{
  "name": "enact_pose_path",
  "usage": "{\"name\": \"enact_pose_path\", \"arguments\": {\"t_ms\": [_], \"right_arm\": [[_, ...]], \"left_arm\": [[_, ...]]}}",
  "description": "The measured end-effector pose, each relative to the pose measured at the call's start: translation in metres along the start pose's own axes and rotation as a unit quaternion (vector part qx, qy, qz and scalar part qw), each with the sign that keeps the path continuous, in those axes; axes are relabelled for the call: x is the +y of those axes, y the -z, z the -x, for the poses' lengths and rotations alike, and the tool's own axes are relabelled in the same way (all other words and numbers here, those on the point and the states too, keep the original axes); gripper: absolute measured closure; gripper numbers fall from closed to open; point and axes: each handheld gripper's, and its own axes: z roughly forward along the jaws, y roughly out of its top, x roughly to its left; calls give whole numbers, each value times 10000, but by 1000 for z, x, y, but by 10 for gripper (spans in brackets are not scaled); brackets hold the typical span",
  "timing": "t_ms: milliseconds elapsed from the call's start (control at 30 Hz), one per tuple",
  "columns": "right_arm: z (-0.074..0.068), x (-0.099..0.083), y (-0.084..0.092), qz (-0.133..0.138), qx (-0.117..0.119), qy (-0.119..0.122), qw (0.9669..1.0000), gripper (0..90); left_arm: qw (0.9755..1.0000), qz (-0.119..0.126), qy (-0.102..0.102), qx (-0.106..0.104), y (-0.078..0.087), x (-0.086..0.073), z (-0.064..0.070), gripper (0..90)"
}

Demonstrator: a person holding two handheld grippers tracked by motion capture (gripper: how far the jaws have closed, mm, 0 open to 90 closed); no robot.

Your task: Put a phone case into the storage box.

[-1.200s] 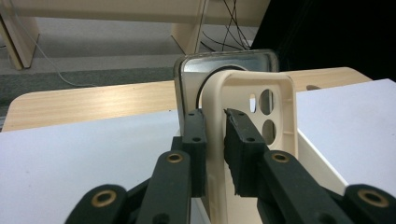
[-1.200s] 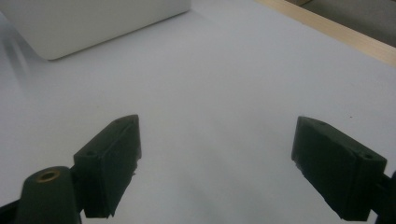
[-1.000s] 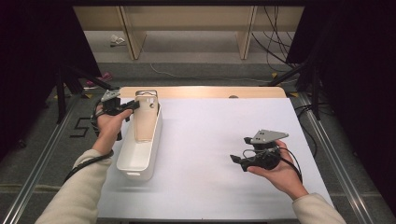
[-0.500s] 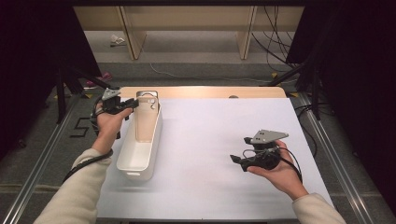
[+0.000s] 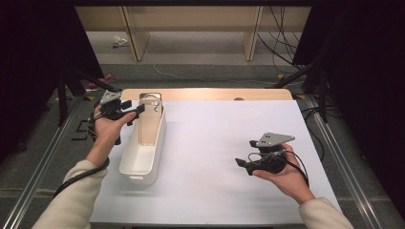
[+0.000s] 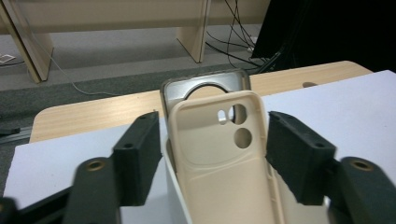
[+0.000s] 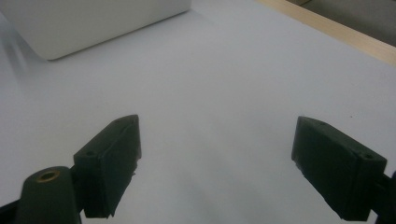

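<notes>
You are holding the right gripper (image 5: 244, 163) low over the bare white table (image 5: 215, 143) toward its near right corner, fingers (image 7: 112, 158) spread wide with nothing between them. It is doing no work at the moment, so you are best keeping it parked there, well apart from the bin (image 5: 143, 143), ready to steady the bin's near end if it starts sliding.

The white bin is lying lengthwise along the table's left edge. Two phone cases are standing in its far end, leaning against the end wall: a beige case (image 6: 224, 154) in front, inner side toward you, and a clear grey case (image 6: 205, 86) just behind it, touching or nearly so.

Your left gripper (image 5: 136, 110) is hovering at that far end, its fingers (image 6: 137, 161) wide and flanking the beige case without touching it. The step in hand looks like picking up that front case. You are lined up well; aim to close on the two long side walls of the beige case alone, below the camera holes, keeping the fingers forward of the grey one. The case looks soft, so squeeze gently, then lift straight up clear of the bin's rim.
</notes>
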Motion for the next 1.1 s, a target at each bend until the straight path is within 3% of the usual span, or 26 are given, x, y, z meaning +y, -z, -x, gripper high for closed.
{"name": "enact_pose_path", "arguments": {"t_ms": [133,333,433,700,1100], "right_arm": [[0,0,0,10,-2,-10,10000,164],[0,0,1,21,-7,-16,10000,164],[1,0,1,19,-4,-28,10000,164],[1,0,1,43,11,-36,10000,164],[1,0,2,57,15,-54,10000,163]], "left_arm": [[10000,41,-39,-25,7,-1,6,254],[9998,-12,-65,-172,18,-4,15,224],[9994,44,-70,-340,23,-4,19,208],[9991,1,-197,-374,35,-8,28,114],[9965,-30,-433,-710,52,-17,51,13]]}}
